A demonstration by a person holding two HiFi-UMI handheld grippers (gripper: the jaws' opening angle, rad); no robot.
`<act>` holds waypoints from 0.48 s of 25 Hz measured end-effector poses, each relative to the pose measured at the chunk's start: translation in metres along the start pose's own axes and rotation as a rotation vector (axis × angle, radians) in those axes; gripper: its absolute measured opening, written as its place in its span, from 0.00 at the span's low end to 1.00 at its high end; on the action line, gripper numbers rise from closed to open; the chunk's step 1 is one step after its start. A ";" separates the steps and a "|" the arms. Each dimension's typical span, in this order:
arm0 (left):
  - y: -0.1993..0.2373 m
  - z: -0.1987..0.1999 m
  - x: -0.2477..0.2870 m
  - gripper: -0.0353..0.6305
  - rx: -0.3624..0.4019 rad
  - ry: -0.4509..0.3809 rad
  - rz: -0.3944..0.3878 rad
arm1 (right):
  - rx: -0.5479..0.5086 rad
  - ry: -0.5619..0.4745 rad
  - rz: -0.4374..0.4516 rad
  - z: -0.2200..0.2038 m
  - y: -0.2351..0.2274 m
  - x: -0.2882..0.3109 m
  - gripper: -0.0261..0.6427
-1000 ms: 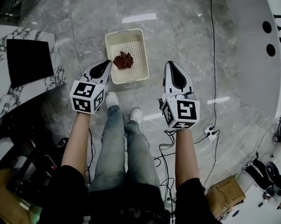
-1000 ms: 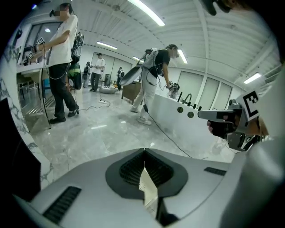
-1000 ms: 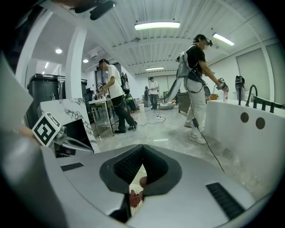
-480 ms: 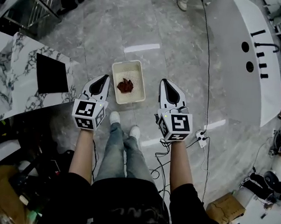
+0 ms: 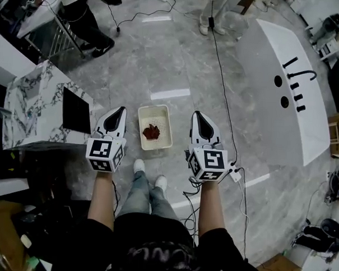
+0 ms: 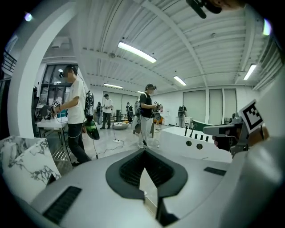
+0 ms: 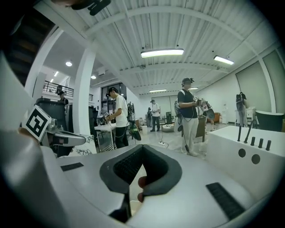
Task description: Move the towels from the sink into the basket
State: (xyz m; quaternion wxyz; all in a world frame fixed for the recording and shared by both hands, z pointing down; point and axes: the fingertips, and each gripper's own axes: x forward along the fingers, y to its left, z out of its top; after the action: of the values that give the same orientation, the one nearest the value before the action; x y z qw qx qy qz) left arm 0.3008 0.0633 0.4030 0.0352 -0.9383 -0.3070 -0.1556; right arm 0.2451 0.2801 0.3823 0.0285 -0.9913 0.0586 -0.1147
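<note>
Left claw (image 5: 122, 110) and right claw (image 5: 196, 114) both clenched, empty, flanking the basket (image 5: 169, 129) holding one towel (image 5: 152, 131). Next, I judge, I head for the sink (image 5: 266, 114).

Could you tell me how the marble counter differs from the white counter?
The marble counter is veined and carries a black panel; the white counter is plain, with black taps and two holes. The marble counter is left of the person, the white counter right. Both stand on grey floor.
</note>
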 end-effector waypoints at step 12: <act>-0.011 0.058 -0.096 0.08 -0.017 -0.107 0.063 | -0.004 -0.102 0.019 0.077 0.030 -0.070 0.06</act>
State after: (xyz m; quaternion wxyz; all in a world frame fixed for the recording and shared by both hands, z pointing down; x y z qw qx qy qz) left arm 0.2366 0.0277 0.3178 0.0156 -0.9547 -0.2772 -0.1066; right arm 0.1915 0.2627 0.2899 0.0306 -0.9953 0.0667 -0.0636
